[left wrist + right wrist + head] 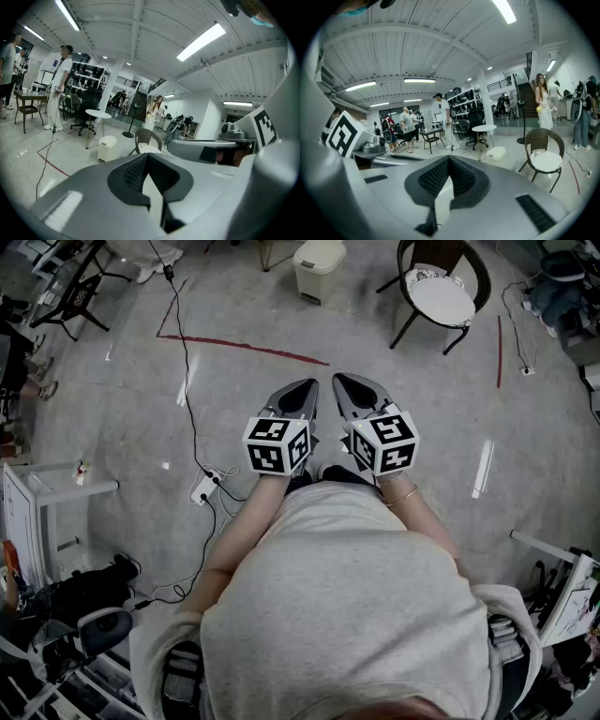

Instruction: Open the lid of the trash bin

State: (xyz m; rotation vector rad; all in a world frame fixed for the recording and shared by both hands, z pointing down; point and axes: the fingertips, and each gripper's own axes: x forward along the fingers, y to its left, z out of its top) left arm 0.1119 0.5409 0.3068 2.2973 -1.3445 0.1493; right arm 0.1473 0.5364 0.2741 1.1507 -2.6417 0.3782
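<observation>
The trash bin [319, 268] is a small cream pedal bin with its lid down, standing on the grey floor far ahead of me. It also shows in the left gripper view [107, 148] and, smaller, in the right gripper view [496, 153]. My left gripper [298, 395] and right gripper [354, 390] are held side by side in front of my body, well short of the bin. Both point toward it. The left gripper [147, 155] has its jaws together with nothing between them. The right gripper [450, 159] looks the same.
A wicker chair with a white cushion [441, 296] stands right of the bin. A red tape line [244, 345] and a black cable [183, 362] running to a power strip [203, 488] cross the floor. A white rack [37, 512] is at left. People stand around tables in the background [408, 126].
</observation>
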